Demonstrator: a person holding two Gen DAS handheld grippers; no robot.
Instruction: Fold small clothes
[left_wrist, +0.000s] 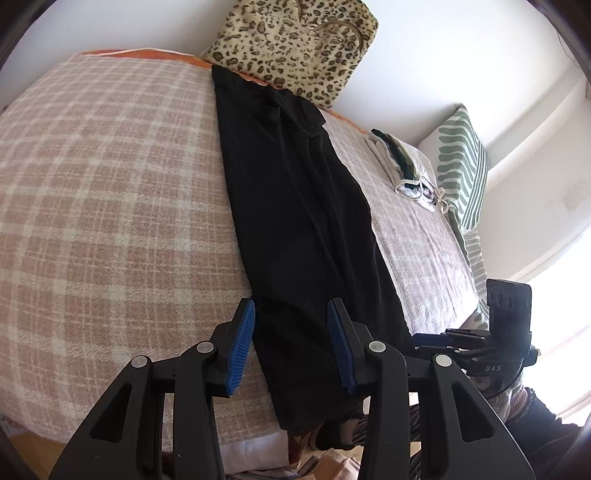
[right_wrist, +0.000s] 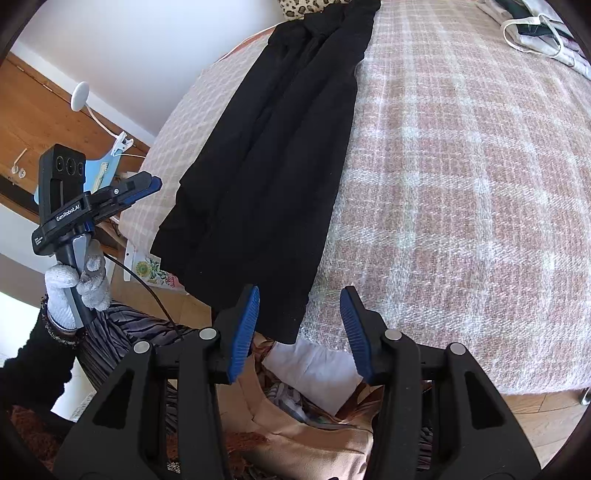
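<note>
A long black garment (left_wrist: 295, 203) lies folded lengthwise across the plaid blanket (left_wrist: 110, 184), its near end hanging over the bed's edge. My left gripper (left_wrist: 291, 345) hovers open over that near end, the cloth showing below between the blue pads (left_wrist: 242, 347), which do not press on it. In the right wrist view the same garment (right_wrist: 266, 166) runs away from me. My right gripper (right_wrist: 300, 330) stands open at its near right corner, nothing clamped. The left gripper (right_wrist: 144, 188) shows at the left, held by a gloved hand (right_wrist: 74, 288).
A leopard-print cushion (left_wrist: 295, 44) leans on the far wall. A green-striped pillow (left_wrist: 461, 166) and a pile of folded clothes (left_wrist: 402, 166) lie at the bed's right end. Below the bed edge are loose clothes (right_wrist: 295, 424) on the floor. Wooden furniture (right_wrist: 33, 122) stands at the left.
</note>
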